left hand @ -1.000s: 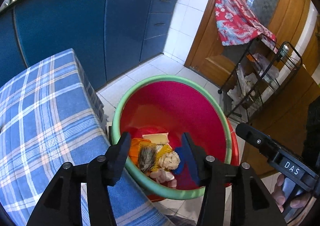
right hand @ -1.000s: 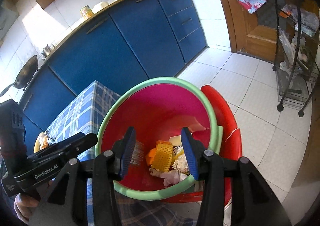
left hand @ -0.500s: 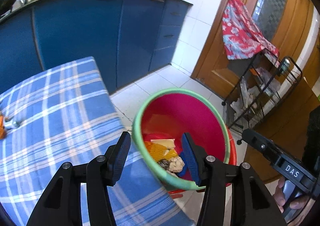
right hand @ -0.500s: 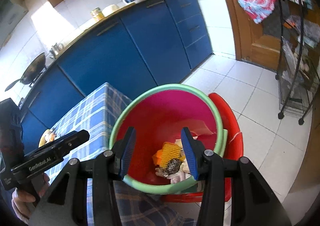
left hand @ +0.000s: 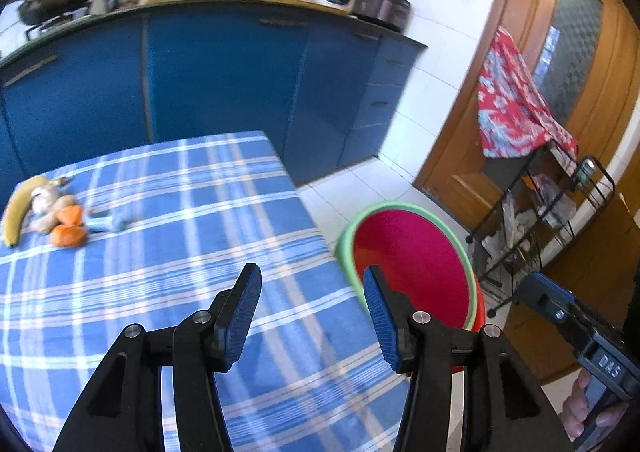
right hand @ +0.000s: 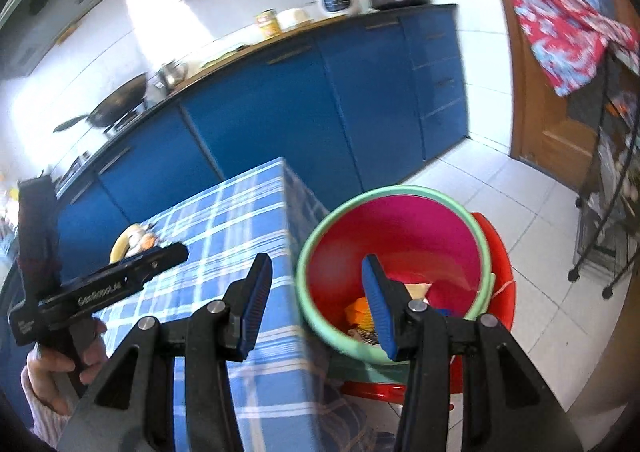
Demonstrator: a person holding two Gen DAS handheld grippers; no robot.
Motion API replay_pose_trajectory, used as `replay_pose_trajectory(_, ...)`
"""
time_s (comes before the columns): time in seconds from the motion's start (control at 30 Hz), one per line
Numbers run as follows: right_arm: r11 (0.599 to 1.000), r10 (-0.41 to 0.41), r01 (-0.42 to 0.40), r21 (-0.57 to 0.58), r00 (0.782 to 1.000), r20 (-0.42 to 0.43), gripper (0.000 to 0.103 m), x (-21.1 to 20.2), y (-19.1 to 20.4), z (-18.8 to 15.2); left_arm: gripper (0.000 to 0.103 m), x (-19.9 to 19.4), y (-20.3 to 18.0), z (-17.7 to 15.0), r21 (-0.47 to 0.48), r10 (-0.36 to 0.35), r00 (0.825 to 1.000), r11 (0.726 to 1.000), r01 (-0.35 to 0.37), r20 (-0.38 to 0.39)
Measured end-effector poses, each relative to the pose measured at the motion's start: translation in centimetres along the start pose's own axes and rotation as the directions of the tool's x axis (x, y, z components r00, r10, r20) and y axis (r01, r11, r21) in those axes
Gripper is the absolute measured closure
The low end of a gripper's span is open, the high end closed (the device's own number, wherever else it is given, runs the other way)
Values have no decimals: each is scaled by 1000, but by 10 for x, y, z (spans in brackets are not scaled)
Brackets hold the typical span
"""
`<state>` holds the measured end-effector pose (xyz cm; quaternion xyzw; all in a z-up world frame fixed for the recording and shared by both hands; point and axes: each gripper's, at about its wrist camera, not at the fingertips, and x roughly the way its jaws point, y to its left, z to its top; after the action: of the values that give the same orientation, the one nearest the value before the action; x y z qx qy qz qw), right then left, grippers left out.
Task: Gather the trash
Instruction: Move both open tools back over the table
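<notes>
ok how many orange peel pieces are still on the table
2 that I can make out: one orange peel piece beside the banana, the other just in front of it. The pile is blurry, so more may be hidden.

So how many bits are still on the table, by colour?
Yellow: 1, banana
Orange: 2, peel bits
Pale: 1, lump, blurred
Bluish: 1, scrap, blurred
Total: 5, as far as the blur lets me tell
</notes>
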<state>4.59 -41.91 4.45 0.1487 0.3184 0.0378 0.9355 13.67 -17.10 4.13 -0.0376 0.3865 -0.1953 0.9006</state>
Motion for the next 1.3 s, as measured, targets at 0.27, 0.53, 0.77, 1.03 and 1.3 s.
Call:
replay_pose_trajectory(0.27, 992, 112, -115, -49, 992, -57, 54, -3, 53, -2, 48, -41, 49, -4, -67, 81, 996, 995, -78, 45)
replay_pose_trajectory(0.53, 975, 203, -211, -68, 973, -110, 54, 5, 110, 4, 48, -78, 102, -4, -120, 180, 980, 978, -170, 80)
replay_pose_trajectory(0.77, 955, 252, -272, -120, 955, -153, 54, 25, 167, 15, 48, -100, 154, 2, -188, 264, 959, 952, -242, 103)
replay_pose_trajectory(1.03, 958, 236, -257, -125, 958, -165, 54, 69, 198, 23, 48, -84, 202, 8, -231, 307, 950, 930, -286, 61)
replay_pose_trajectory(1.3, 964, 197, -224, -146, 964, -179, 54, 118, 210, 26, 48, -23, 234, 15, -248, 289, 957, 925, -287, -27)
